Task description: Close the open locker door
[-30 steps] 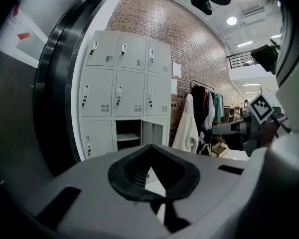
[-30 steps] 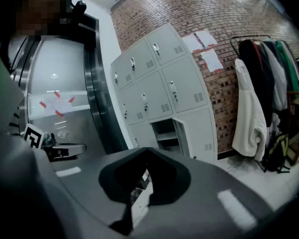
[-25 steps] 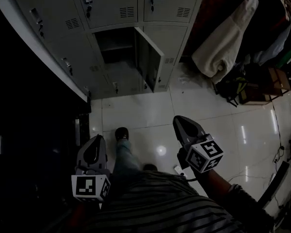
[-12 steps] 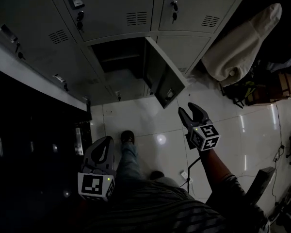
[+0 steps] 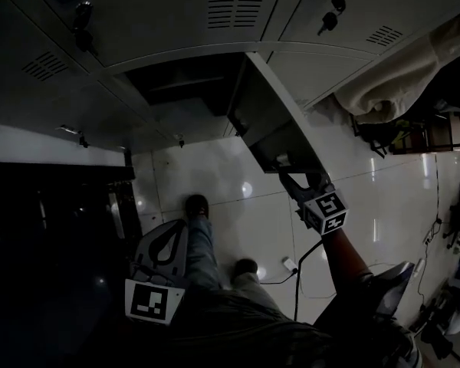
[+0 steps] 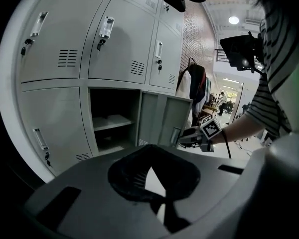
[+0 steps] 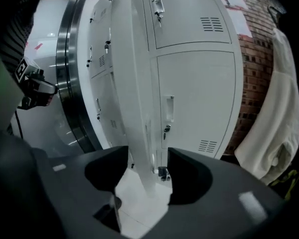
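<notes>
The open grey locker door swings out from a lower compartment that holds a shelf. My right gripper is at the door's free lower edge. In the right gripper view the door stands edge-on between the jaws of the right gripper. Those jaws are opening, and the pads stand apart from the door. My left gripper hangs back low at the left, shut and empty. The left gripper view shows the left gripper, the door and the right gripper at the door's edge.
Closed lockers surround the open one. A white cloth hangs at the right over clutter. A dark cabinet stands at the left. The person's shoes and a cable are on the glossy tiled floor.
The right gripper has reached forward from beside the body to the door's edge, and its jaws have parted. The head has come closer to the lockers. The left gripper has stayed low.
</notes>
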The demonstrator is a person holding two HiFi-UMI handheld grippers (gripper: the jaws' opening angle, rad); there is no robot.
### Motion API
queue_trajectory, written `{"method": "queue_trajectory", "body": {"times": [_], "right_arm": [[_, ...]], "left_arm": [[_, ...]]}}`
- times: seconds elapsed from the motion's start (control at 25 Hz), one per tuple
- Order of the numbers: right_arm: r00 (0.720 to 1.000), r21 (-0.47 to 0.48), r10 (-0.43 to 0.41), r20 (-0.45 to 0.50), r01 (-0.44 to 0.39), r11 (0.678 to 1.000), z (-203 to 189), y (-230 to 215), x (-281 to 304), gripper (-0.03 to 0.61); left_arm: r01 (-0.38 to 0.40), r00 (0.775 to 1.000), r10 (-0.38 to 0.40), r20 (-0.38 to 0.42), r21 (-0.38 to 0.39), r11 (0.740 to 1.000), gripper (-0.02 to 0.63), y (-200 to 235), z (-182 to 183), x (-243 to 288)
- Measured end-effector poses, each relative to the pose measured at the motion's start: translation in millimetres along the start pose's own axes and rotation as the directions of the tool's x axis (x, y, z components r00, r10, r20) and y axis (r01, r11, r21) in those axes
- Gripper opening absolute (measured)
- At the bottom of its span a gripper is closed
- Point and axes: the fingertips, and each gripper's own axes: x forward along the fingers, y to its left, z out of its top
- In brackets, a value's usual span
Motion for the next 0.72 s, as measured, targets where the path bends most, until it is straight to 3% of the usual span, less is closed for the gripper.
{"method": "queue_trajectory", "body": {"times": [0.28, 0.56, 0.72], "right_arm": [[0.995, -0.047, 0.096, 0.005, -0.096, 0.994, 10, 50, 10, 0.218], [0.986, -0.194, 0.161, -0.034, -0.165, 0.967, 10, 106, 32, 0.202], [0.983, -0.233, 0.178, -0.047, -0.184, 0.955, 15, 126, 52, 0.192]], "left_arm": [[-0.054, 0.999, 0.053, -0.01, -0.044, 0.998, 0.005, 16, -12, -10], [-0.105, 0.994, 0.105, 0.002, -0.076, 0.992, 0.005, 23, -21, -29], [-0.144, 0.989, 0.145, 0.002, -0.096, 0.985, 0.005, 32, -30, -44]]}}
